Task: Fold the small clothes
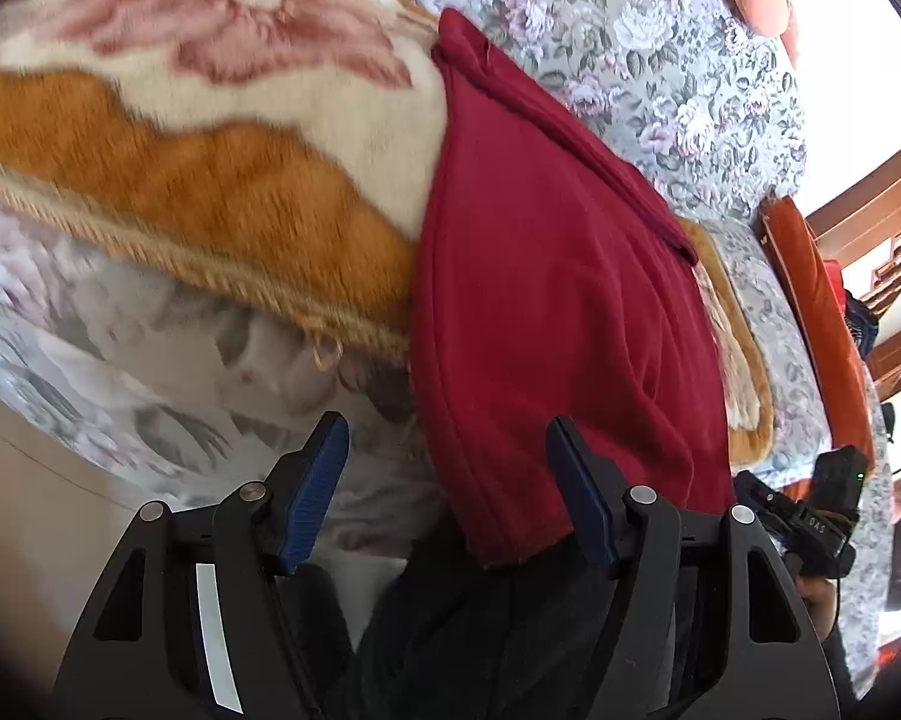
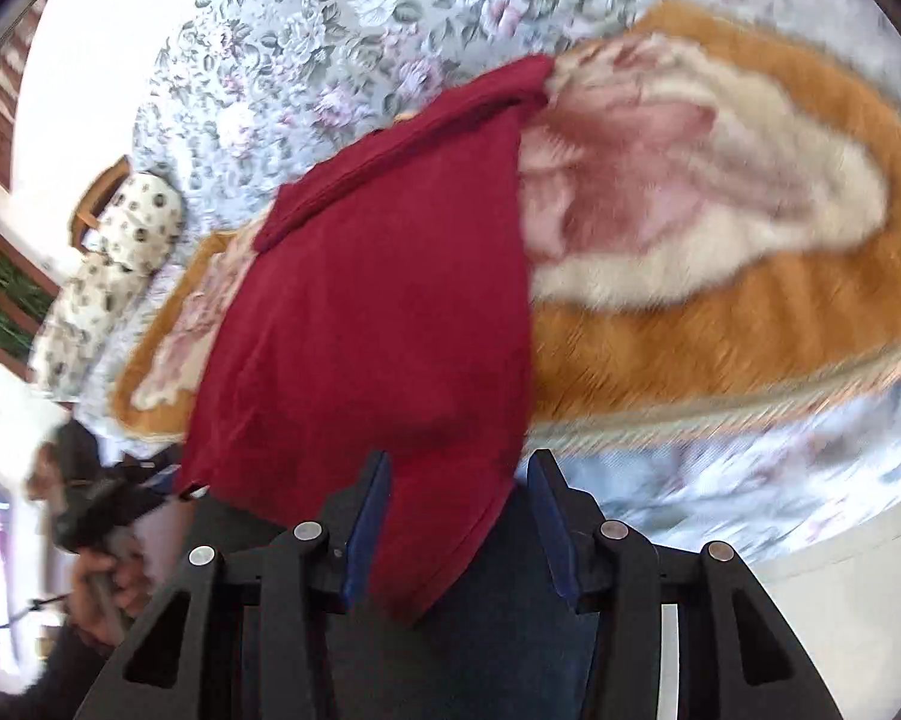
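Note:
A dark red garment (image 1: 558,312) lies spread on an orange and cream plush blanket (image 1: 210,138) on a bed, its near end hanging over the bed's edge. My left gripper (image 1: 447,450) is open, with the garment's lower left corner between its blue pads; the pads do not touch the cloth. In the right wrist view the same garment (image 2: 378,324) lies ahead, and my right gripper (image 2: 459,480) is open with the garment's lower right corner between its fingers. The right gripper also shows in the left wrist view (image 1: 810,516) at the far right.
A floral bedsheet (image 1: 660,42) covers the bed under the blanket (image 2: 720,324). A patterned pillow (image 2: 108,276) lies at the left in the right wrist view. An orange cushion (image 1: 816,312) and wooden furniture (image 1: 882,192) stand to the right. A pale floor shows below the bed.

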